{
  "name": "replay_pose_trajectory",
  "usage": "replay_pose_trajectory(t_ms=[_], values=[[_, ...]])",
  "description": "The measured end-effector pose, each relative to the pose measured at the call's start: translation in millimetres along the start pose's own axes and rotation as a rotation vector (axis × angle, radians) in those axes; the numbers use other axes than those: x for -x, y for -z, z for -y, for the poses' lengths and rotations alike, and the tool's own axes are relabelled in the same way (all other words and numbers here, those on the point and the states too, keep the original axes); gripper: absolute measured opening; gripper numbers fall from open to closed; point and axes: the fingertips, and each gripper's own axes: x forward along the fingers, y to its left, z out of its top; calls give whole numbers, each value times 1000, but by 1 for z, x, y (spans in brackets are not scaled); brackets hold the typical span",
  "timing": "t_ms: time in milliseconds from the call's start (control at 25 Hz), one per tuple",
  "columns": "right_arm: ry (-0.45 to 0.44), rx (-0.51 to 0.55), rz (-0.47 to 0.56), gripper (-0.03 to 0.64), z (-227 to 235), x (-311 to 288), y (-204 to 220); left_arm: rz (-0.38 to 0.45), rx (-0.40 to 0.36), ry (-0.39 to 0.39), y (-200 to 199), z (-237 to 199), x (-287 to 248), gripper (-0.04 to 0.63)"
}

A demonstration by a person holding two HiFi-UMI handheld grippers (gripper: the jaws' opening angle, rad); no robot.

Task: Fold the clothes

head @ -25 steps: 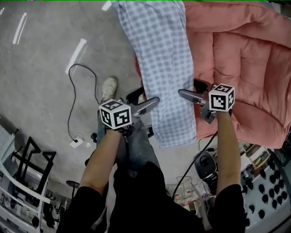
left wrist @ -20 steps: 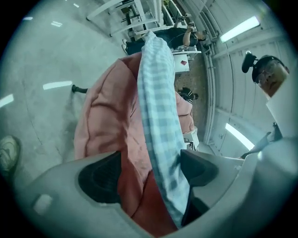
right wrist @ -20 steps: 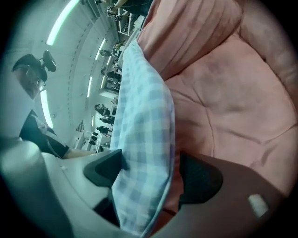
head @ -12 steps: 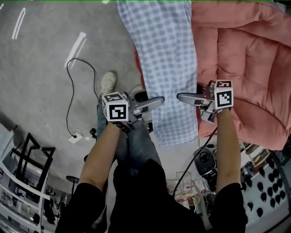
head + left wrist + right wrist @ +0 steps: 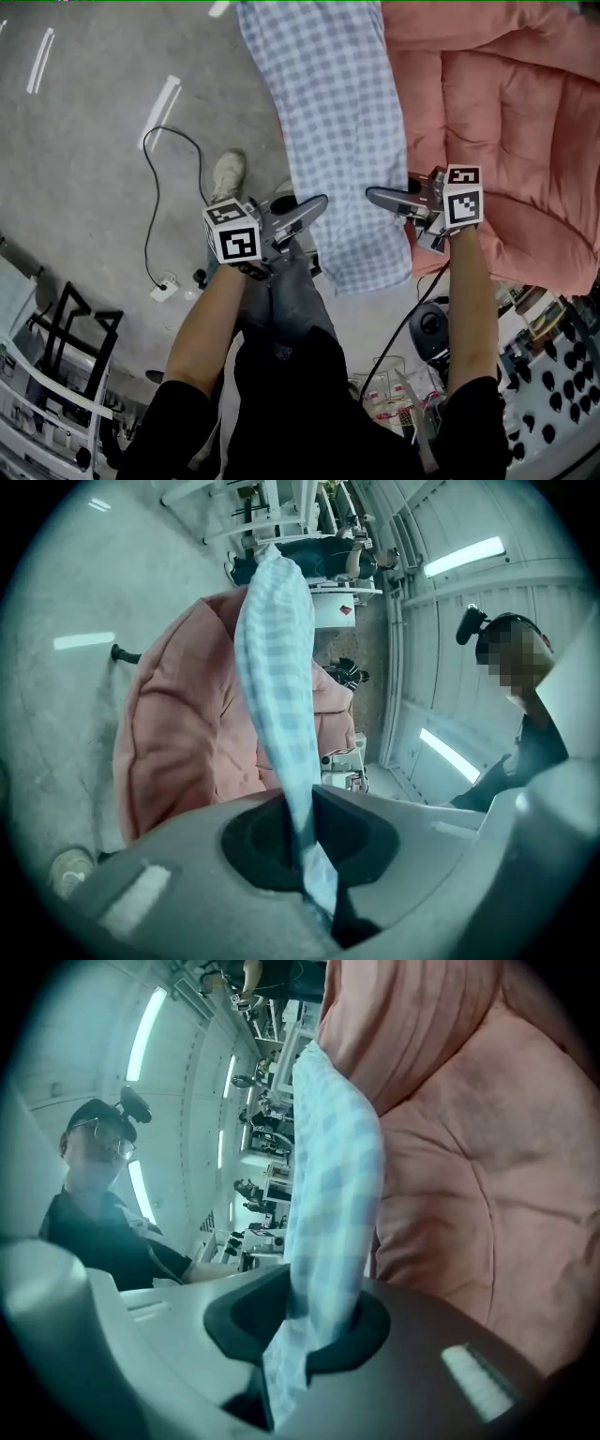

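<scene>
Over the grey floor (image 5: pixel 84 159), beside a pink quilt (image 5: pixel 506 112) at two o'clock, our left gripper (image 5: pixel 317 202) and right gripper (image 5: pixel 373 196) have just clamped the cloth (image 5: pixel 342 122) at nine and three, so we judge folding can begin.

Checked garment (image 5: pixel 342 141): thin woven cloth, blue-and-white, matt, soft drape, light creases. Pink quilt (image 5: pixel 506 103): padded fabric stitched into puffy panels, matt, faintly brushed look. Floor (image 5: pixel 84 187): bare grey concrete, matt, speckled, scuffed. Painted strip (image 5: pixel 157 114) on floor: white, flat finish. Cable (image 5: pixel 148 225): black sheath, smooth. Shoe (image 5: pixel 227 175): pale, dull, material unclear. Person's trousers (image 5: pixel 295 300): grey-blue denim, matt.
</scene>
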Motion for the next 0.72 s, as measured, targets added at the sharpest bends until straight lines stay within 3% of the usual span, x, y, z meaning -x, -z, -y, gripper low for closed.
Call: replay_pose_trajectory(t_ms=[280,640,720], values=[[-18,4,55,43,-17,16,0,-18,4,54,-7,26,4,25],[-51,136,118,23,-37,17,-10,-73,1,92,-12,35,4,29],[-58,159,119,23,-29,13,-4,-79,21,98,-7,27,6,93]])
